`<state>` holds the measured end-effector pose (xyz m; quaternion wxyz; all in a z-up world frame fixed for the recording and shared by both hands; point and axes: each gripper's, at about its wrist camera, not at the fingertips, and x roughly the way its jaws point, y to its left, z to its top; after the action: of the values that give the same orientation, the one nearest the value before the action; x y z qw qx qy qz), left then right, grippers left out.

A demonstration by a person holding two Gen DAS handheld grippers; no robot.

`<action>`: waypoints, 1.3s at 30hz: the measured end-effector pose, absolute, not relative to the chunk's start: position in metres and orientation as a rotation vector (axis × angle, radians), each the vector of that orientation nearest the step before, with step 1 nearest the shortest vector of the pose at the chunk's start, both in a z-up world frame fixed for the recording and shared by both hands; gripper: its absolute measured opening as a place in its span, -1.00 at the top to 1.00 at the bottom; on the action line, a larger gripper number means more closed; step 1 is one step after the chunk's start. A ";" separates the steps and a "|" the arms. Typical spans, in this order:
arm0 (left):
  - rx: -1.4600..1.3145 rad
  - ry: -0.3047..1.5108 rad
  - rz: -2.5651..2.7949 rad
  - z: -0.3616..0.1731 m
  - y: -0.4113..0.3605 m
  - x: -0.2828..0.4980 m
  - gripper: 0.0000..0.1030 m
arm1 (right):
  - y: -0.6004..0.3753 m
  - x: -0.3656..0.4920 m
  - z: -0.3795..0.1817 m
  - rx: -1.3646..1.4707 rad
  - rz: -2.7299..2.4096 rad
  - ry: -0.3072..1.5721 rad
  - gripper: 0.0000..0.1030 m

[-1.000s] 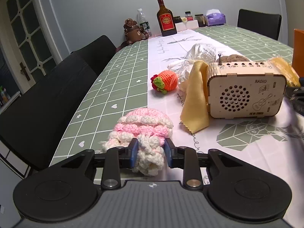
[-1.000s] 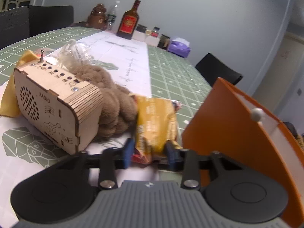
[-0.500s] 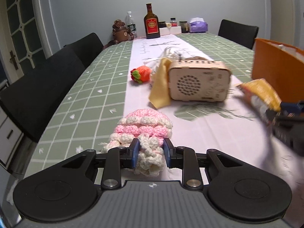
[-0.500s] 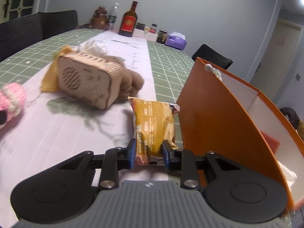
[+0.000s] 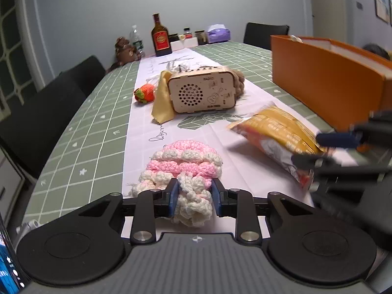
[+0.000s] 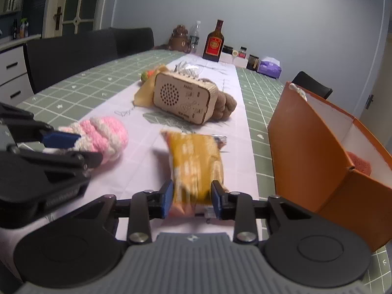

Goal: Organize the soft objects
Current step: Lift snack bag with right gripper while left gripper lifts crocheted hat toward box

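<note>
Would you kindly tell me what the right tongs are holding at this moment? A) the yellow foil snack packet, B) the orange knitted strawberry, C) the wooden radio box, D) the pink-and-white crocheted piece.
A: in the right wrist view the right tongs have their blue pads closed on the end of the yellow foil snack packet, while the left tongs grip the pink-and-white crocheted piece.

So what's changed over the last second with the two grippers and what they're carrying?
Both grippers have pulled back toward the near end of the table. The right gripper has carried the yellow snack bag away from the wooden radio, alongside the orange box. The left gripper drew the pink-and-white crochet piece back too. Both stay clamped; radio, yellow cloth and crochet strawberry haven't moved.
</note>
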<state>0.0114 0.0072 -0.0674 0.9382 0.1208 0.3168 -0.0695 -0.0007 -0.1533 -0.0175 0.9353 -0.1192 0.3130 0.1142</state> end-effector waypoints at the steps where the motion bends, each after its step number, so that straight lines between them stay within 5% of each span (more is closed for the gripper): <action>1: 0.266 0.633 -0.143 -0.068 0.005 0.008 0.23 | -0.156 -0.001 -0.015 -0.244 0.234 0.625 0.06; 5: 0.326 0.588 -0.156 -0.067 0.001 0.002 -0.24 | -0.163 0.002 -0.006 -0.261 0.244 0.565 -0.50; 7: 0.352 0.586 -0.163 -0.068 -0.001 0.002 -0.42 | -0.167 0.011 -0.008 -0.248 0.257 0.587 -0.54; 16: 0.425 0.617 -0.131 -0.086 0.002 0.009 -0.55 | -0.170 0.039 -0.031 -0.149 0.319 0.711 -0.54; 33: 0.306 0.633 -0.092 -0.075 0.010 0.017 0.39 | -0.172 0.047 -0.041 -0.131 0.318 0.760 0.02; 39: 0.283 0.601 -0.070 -0.063 0.013 0.010 0.42 | -0.174 0.043 -0.031 -0.124 0.342 0.751 0.04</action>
<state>0.0097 0.0132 -0.0629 0.9447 0.1390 0.2950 -0.0346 0.0427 -0.1743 -0.0306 0.9142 -0.0602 0.3646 0.1663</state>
